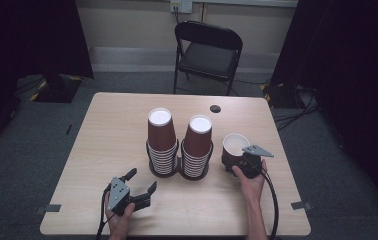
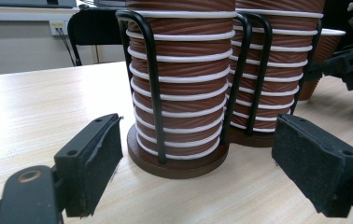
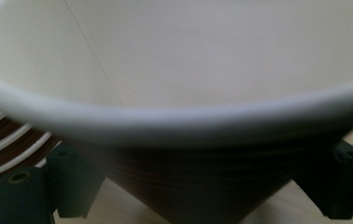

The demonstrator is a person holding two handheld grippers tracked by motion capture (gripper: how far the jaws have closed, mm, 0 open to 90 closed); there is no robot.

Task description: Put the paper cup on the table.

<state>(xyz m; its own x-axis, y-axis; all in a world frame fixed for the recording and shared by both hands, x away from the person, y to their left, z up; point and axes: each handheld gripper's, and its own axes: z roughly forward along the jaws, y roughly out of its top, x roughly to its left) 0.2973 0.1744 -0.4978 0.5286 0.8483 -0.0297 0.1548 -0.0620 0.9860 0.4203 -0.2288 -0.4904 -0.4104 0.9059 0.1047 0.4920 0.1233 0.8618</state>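
Observation:
Two stacks of brown ribbed paper cups (image 1: 161, 131) (image 1: 198, 137) stand upside down in a black wire double holder (image 1: 179, 172) at the table's middle. A single brown paper cup (image 1: 235, 145), white inside, is mouth up just right of the holder. My right gripper (image 1: 237, 161) has that cup (image 3: 198, 182) between its jaws, with the pads (image 3: 79, 186) against its lower sides. My left gripper (image 1: 141, 181) lies low on the table in front of the left stack (image 2: 179, 93), jaws wide and nothing between them.
The wooden table (image 1: 107, 130) has bare room at its left and back. A round cable hole (image 1: 215, 108) sits near the far edge. A black folding chair (image 1: 207, 52) stands behind the table. Dark curtains hang at both sides.

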